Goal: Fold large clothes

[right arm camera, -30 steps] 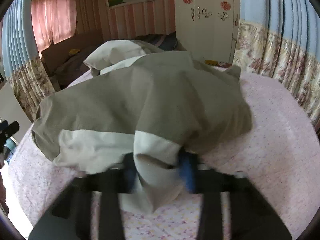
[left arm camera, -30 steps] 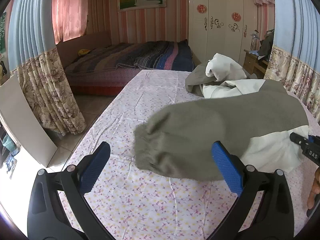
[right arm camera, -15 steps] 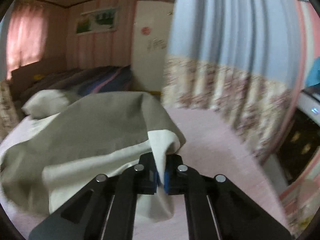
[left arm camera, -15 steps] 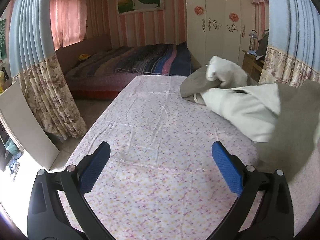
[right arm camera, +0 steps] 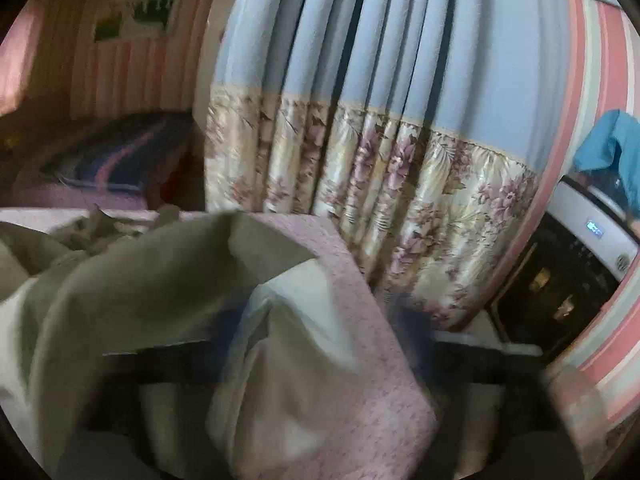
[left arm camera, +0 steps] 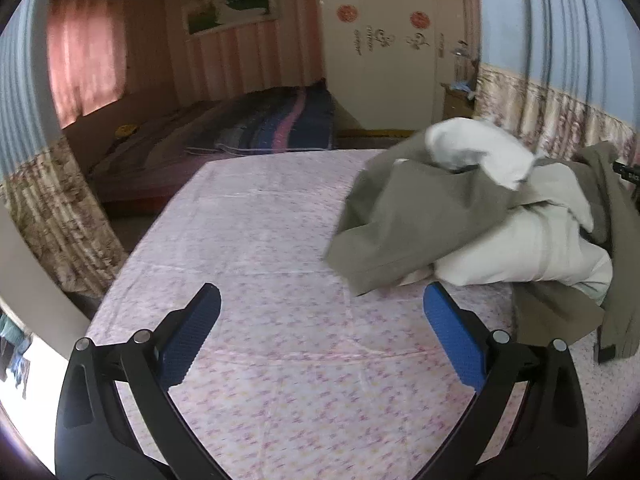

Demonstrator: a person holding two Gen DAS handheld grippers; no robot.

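**A:** Where is the garment lying?

**B:** An olive-green and cream jacket (left arm camera: pixel 472 216) sits in a crumpled heap on the right side of a bed covered by a pink floral sheet (left arm camera: pixel 280 248). The left and near parts of the sheet are bare. A second bed with a dark striped blanket (left arm camera: pixel 256 128) stands farther back, in front of a cream wardrobe (left arm camera: pixel 384 52).

**A:** And the left hand-held gripper?

**B:** The left hand-held gripper (left arm camera: pixel 320 320) hovers above the sheet near the viewer, its blue-padded jaws spread wide with nothing between them. The jacket lies just beyond its right finger, not touching it.

**A:** The right one?

**B:** The right hand-held gripper (right arm camera: pixel 320 344) is badly blurred. Its jaws are opening, and a fold of the jacket (right arm camera: pixel 168 288) drapes loosely between them, not pinched. It sits at the bed's right edge, facing a blue curtain with a floral hem (right arm camera: pixel 380 128).
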